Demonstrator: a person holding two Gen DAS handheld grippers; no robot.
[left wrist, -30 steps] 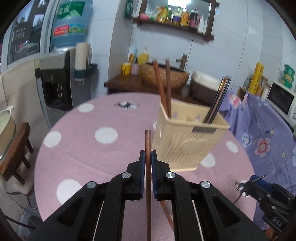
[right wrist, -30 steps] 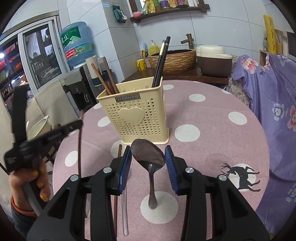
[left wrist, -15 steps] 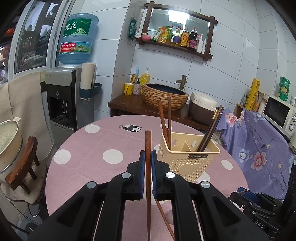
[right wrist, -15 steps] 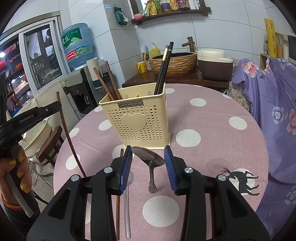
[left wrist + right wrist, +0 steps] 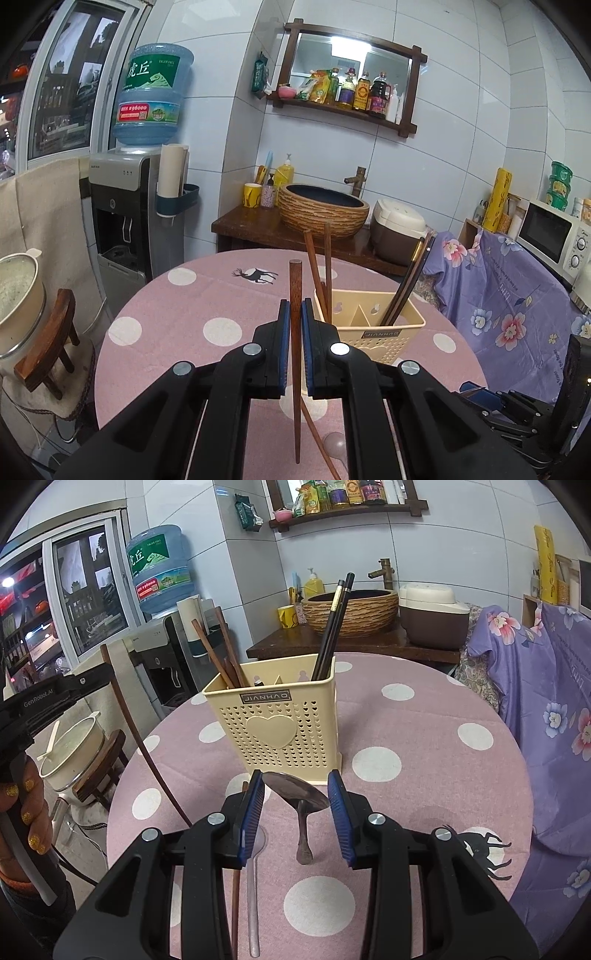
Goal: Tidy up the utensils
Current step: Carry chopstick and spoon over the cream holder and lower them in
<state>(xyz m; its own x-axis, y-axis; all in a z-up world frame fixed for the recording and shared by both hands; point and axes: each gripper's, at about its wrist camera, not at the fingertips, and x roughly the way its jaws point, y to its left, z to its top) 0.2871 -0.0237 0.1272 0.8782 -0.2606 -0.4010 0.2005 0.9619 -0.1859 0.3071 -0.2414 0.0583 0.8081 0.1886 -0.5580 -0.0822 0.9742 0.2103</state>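
In the left wrist view, our left gripper [image 5: 295, 314] is clamped on a brown chopstick [image 5: 295, 291], held upright above the table [image 5: 166, 317], just left of the holder [image 5: 373, 334]. In the right wrist view, our right gripper [image 5: 296, 786] grips a spoon [image 5: 295, 794] by its bowl, fingers narrowly apart, handle hanging down, just in front of the holder [image 5: 275, 723]; another chopstick [image 5: 235, 886] and a clear spoon [image 5: 252, 893] lie on the table [image 5: 424, 738] below.

You can't see the lower ends of the chopsticks [image 5: 221, 657] inside the holder [image 5: 280, 723]; its wall hides them. Your right gripper [image 5: 295, 812] covers part of the clear spoon [image 5: 253, 904] and the loose chopstick [image 5: 236, 890]. Bottle labels on the shelf [image 5: 343, 110] are too small to read.
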